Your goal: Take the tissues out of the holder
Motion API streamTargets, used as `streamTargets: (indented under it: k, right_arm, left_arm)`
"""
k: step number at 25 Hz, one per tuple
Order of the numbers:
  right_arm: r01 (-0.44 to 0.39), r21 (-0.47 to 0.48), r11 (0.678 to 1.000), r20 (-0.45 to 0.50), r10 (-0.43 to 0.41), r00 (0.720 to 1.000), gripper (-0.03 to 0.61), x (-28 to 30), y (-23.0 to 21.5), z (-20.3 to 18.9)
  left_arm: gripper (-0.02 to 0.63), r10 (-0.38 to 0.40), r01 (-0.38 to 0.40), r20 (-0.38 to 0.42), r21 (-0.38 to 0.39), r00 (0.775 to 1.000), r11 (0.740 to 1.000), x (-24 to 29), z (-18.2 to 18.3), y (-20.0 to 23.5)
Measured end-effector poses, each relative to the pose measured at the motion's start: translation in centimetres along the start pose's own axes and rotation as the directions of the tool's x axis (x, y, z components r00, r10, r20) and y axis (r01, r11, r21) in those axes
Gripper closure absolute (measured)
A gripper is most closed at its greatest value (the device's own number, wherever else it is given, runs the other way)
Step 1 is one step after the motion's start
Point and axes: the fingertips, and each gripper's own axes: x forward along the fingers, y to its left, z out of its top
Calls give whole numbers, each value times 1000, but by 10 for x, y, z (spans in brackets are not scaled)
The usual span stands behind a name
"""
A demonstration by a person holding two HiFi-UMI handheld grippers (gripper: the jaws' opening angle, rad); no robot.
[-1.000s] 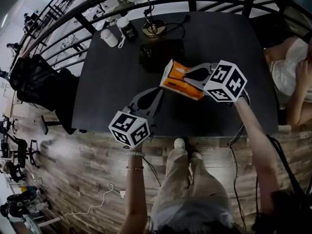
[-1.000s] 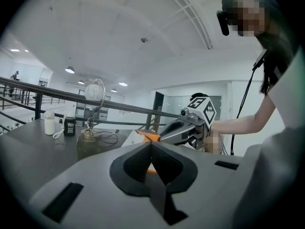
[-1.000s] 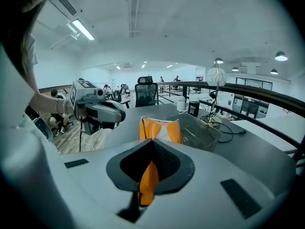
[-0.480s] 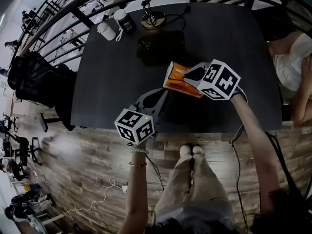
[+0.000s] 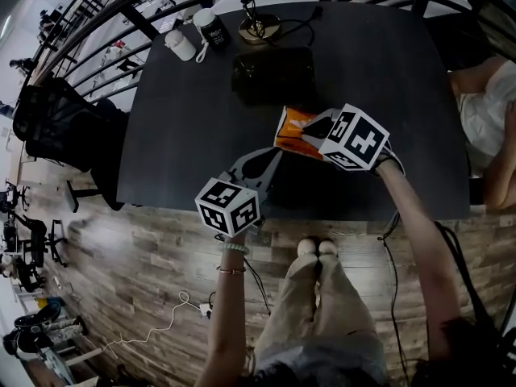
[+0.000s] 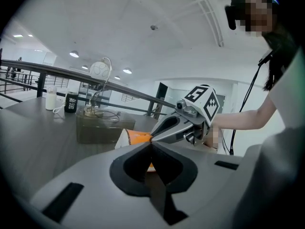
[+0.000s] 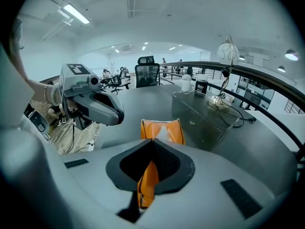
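Tissues in an orange pack (image 5: 293,127) were seen outside the holder (image 5: 272,75), just in front of it and near the middle of the dark worktop (image 5: 185,135). The pack was tilted, with one end raised toward the right gripper (image 5: 313,126). Whether its lower end touched the worktop could not be made out. In the right gripper view the jaws were pressed together on an edge of the pack. Orange wrapper was pinched between them, and the rest of the pack stuck out beyond the tips. The holder, a dark see-through box, stood upright behind the pack and apart from it.

The left gripper (image 5: 272,155) was held low over the near part of the worktop and pointed at the pack. In the left gripper view its jaws were closed against each other with nothing between them. Their tips were just beside the pack, but contact could not be judged.

Farther back, a lamp (image 5: 260,26) with a round base stood behind the holder, its cable trailing across the worktop. A white bottle (image 5: 181,45) and a dark can (image 5: 214,30) stood near the far left corner. An office chair (image 5: 56,123) stood off the left edge, on the wooden floor (image 5: 137,297). A seated person (image 5: 488,107) was partly visible at the right side.
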Motion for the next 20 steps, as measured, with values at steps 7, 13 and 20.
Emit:
streamTargets:
  k: [7,13,20]
  right_arm:
    - [7,26,1000,-25,-7,1000,560,16,3,-4]
    - [58,16,998,-49,-58,997,558,20,9,-5]
    - [137,30,990,17,-138,990,523,15,8,3]
  left_arm:
    - [606,4,-4,-20,-15,1000,1000,4,-13,5]
    - [606,0,-1,-31,-20,1000,1000,0,-20,1]
    - [606,6,-6,-20,-18,1000,1000,-6,-22,-2]
